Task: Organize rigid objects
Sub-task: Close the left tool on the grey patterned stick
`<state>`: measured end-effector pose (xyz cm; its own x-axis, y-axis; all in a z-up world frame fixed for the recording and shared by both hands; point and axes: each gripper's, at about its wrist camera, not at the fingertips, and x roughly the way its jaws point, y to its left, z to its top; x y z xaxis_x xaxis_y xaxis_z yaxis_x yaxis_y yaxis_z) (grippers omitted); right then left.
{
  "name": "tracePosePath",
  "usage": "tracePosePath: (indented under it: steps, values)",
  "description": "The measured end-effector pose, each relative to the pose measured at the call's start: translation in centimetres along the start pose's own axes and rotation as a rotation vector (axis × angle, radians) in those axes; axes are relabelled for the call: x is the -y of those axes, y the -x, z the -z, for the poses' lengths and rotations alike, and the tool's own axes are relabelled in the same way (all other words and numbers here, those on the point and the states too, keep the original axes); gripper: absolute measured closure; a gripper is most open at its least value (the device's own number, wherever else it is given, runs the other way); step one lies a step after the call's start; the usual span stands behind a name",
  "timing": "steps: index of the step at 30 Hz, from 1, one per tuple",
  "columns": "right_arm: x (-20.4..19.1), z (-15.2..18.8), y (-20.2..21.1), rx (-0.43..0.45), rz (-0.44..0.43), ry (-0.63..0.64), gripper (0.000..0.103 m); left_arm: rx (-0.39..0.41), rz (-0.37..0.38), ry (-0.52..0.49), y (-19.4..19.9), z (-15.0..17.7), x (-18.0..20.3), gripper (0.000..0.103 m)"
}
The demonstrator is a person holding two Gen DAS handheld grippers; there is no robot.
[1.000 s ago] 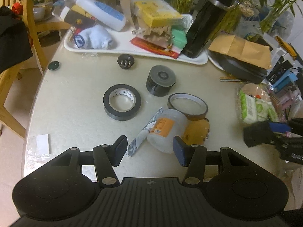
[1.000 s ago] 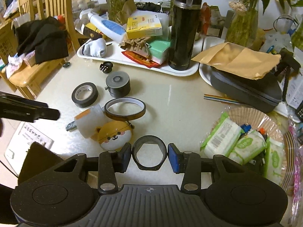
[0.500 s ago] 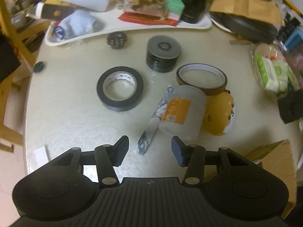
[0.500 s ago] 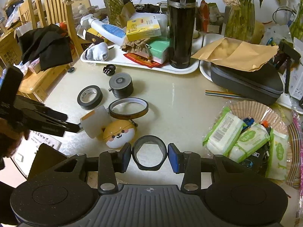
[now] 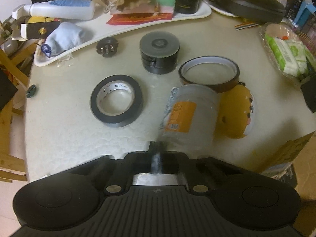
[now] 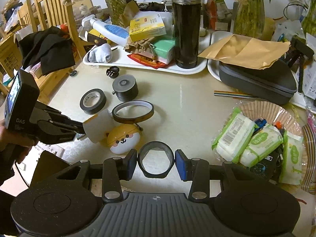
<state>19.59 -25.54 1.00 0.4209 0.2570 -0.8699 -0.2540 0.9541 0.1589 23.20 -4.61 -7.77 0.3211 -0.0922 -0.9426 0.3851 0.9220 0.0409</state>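
Showing the left tool [image 5: 157, 150] lower and closer to the table [image 5: 69, 138] than a second ago, with its jaws just closing and now pinching the near end of a silvery strip [image 5: 167, 106] at bottom centre of the left wrist view. Lying against that strip, a frosted jar [image 5: 193, 114] with an orange label, tipped on its side. Resting just right of the jar, touching it, a yellow animal-face case [image 5: 237, 112].

Showing the right tool [image 6: 156, 164] at bottom centre of its own view, narrowly set and gripping a black ring [image 6: 154, 145] by both sides.

Judging progress as early. Sitting loose in the middle of the table and not yet sorted: a black tape roll [image 5: 116, 100], an amber tape ring [image 5: 209, 73], a black round canister [image 5: 160, 54] and a small black knob [image 5: 106, 47]. Crowding the upper part of the frame, a white tray [image 5: 197, 15] already heaped with mixed things. Remaining to do, apparently: placing the two gripped pieces, then collecting the rest. Not showing clearly any destination.
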Motion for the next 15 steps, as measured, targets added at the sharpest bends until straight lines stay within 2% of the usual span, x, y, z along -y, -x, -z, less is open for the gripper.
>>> tracePosePath:
  steps: [8,11,12,13,15]
  values:
    - [-1.0,-0.3,0.0,0.003,-0.014,0.012,0.058,-0.005,0.005,0.005,0.6,1.6,-1.4,0.103]
    - [-1.4,-0.4,-0.2,0.000,-0.014,0.020,0.058,0.016,0.037,-0.007,0.7,1.8,-1.6,0.097]
    - [-1.5,-0.4,-0.2,-0.001,-0.014,0.022,0.058,0.014,0.041,-0.014,0.5,1.7,-1.5,0.090]
    - [-1.6,-0.4,-0.3,-0.004,-0.014,0.022,0.058,0.018,0.039,-0.019,0.4,1.6,-1.3,0.078]
    - [-1.6,-0.3,-0.5,-0.007,-0.012,0.024,0.058,0.035,0.036,-0.037,0.3,1.4,-0.9,0.065]
